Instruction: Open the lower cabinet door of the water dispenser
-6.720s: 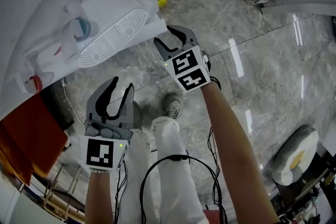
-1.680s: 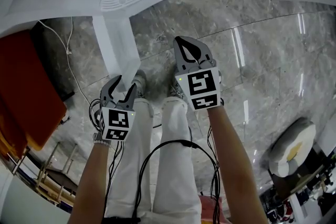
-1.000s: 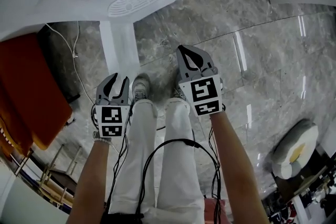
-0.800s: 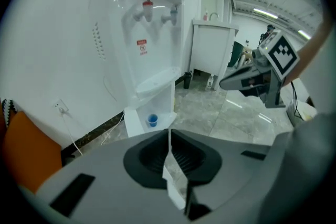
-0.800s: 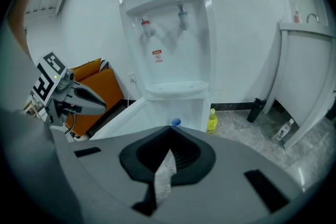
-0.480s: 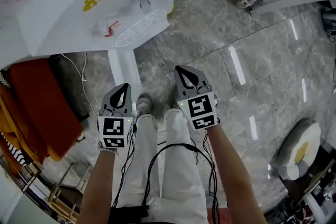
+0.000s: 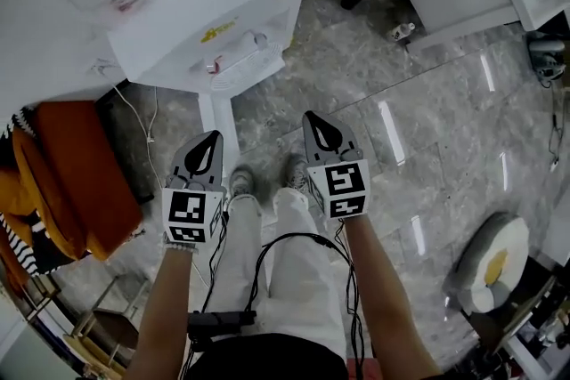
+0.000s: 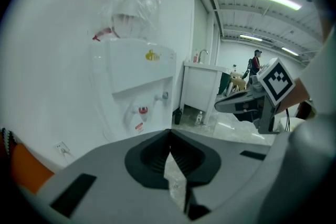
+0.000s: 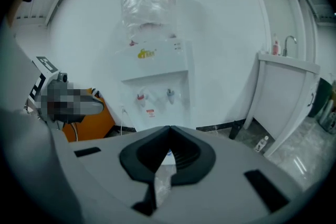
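The beak-shaped left gripper (image 7: 211,140) and right gripper (image 7: 314,117) are held clenched and empty. The white water dispenser (image 7: 214,9) is set at the far edge of the glossy marble floor (image 7: 427,102), its slim lower cabinet door (image 7: 216,116) swung out.

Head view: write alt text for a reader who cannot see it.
From above, a person holds a left gripper and right gripper, both shut, over a marble floor, facing a white water dispenser whose lower door seemingly juts open toward their feet.

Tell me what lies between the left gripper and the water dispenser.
In the head view, a white upright panel, apparently the dispenser's opened lower door, stands between the left gripper and the water dispenser.
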Demonstrator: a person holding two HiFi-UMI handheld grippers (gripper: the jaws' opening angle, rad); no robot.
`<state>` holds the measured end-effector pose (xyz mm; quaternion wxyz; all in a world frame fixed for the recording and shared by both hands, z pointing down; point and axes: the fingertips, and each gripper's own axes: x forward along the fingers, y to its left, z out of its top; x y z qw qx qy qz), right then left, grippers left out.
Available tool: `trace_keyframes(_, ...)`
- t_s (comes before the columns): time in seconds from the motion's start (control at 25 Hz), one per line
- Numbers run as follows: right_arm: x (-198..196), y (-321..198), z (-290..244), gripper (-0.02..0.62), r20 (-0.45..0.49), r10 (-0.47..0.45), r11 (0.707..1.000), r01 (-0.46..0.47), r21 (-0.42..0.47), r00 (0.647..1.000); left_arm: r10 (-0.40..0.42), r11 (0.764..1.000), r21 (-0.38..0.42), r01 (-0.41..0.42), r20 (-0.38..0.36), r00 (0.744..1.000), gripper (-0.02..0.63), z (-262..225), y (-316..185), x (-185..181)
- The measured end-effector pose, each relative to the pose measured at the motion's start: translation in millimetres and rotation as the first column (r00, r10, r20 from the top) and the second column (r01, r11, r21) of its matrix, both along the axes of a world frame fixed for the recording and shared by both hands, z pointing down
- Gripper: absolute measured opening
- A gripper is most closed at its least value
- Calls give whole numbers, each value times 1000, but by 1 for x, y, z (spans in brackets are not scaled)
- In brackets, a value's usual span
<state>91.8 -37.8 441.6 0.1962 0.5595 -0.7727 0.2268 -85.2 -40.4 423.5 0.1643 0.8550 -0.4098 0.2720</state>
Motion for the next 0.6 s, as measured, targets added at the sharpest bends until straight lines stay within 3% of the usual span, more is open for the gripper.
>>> trace_keyframes(0.36,-5,3,-91,5,14,47,997,-48,67,999,75,991,118,-70,-39,996,11,-103,-11,1)
trace_keyframes(0.6,-9,3,-149,5,0,29,990,-29,138,1000,77,984,165,-65,-66,995,11,-159,-6,-5)
